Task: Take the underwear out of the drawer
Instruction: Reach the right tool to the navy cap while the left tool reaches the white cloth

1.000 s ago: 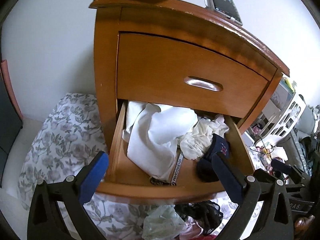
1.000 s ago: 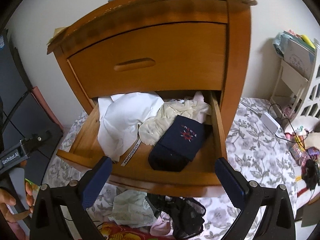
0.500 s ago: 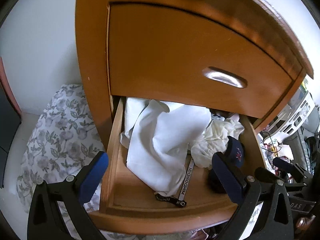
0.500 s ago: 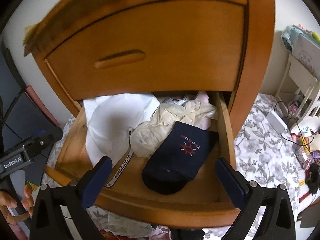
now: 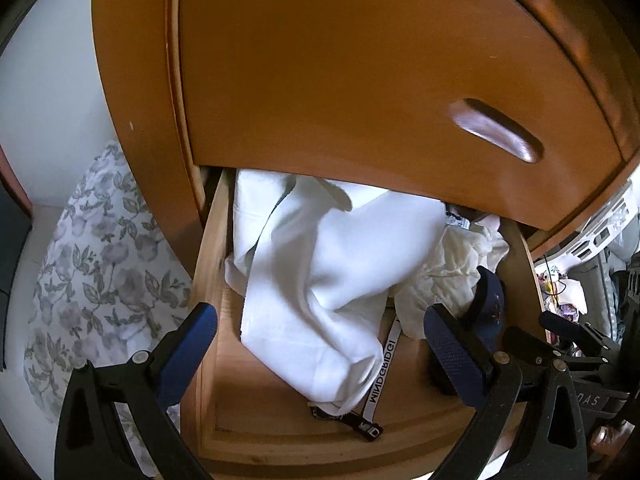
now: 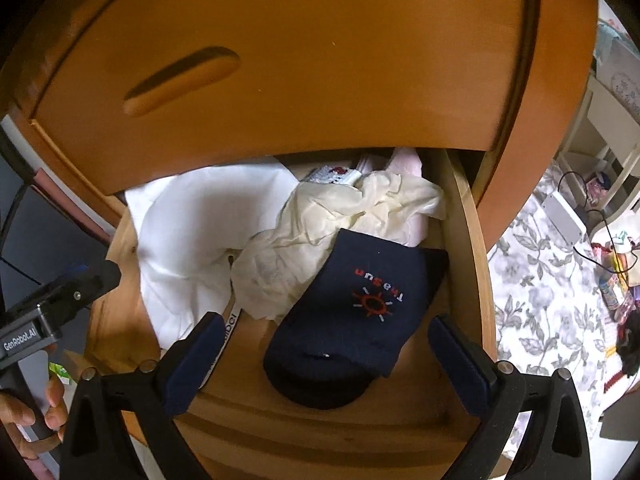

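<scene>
Both grippers have closed in on the open drawer (image 5: 208, 320) since a second ago: the nightstand's top has slid out of both views and the closed upper drawer front (image 5: 360, 88) now fills the upper half of each.

At the drawer's left lies a white cloth (image 5: 320, 280), bunched and draped toward the front, with a lettered waistband (image 5: 378, 384) trailing from under it onto the bare drawer floor. The left gripper (image 5: 320, 356) hangs over this cloth, its fingers (image 5: 188, 344) spread wide and holding nothing; a second ago they stood lower, in front of the drawer's front edge.

In the middle sits a crumpled cream garment (image 6: 320, 240), touching the white cloth on one side and partly under a navy sock (image 6: 360, 320) on the other. The sock, with a red sun mark, lies at the drawer's right, by the side wall. The right gripper (image 6: 324, 360) hovers just over the sock, fingers (image 6: 460, 360) wide apart on either side of it, empty. It was farther back before.

Right of the nightstand lies floral bedding (image 6: 540, 280).
</scene>
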`<action>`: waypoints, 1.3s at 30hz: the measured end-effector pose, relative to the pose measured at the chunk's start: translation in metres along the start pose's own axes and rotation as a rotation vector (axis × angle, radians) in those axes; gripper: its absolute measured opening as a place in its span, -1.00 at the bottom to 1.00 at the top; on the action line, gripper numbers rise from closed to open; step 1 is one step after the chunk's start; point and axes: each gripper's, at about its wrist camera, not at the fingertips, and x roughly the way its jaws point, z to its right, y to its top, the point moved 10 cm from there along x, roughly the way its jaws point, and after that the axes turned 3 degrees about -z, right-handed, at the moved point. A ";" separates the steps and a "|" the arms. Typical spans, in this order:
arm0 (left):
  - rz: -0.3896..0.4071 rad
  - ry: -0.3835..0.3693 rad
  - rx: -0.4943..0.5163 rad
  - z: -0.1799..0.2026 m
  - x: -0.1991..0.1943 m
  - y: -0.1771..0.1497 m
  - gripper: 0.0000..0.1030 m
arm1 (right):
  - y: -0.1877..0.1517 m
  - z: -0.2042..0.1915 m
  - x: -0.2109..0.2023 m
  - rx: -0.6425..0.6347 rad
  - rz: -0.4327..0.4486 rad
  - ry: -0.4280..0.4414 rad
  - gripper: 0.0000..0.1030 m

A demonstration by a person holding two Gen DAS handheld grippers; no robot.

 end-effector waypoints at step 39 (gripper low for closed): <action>-0.065 -0.049 0.033 0.019 0.026 0.002 0.98 | 0.025 -0.006 0.086 -0.087 -0.325 -0.085 0.32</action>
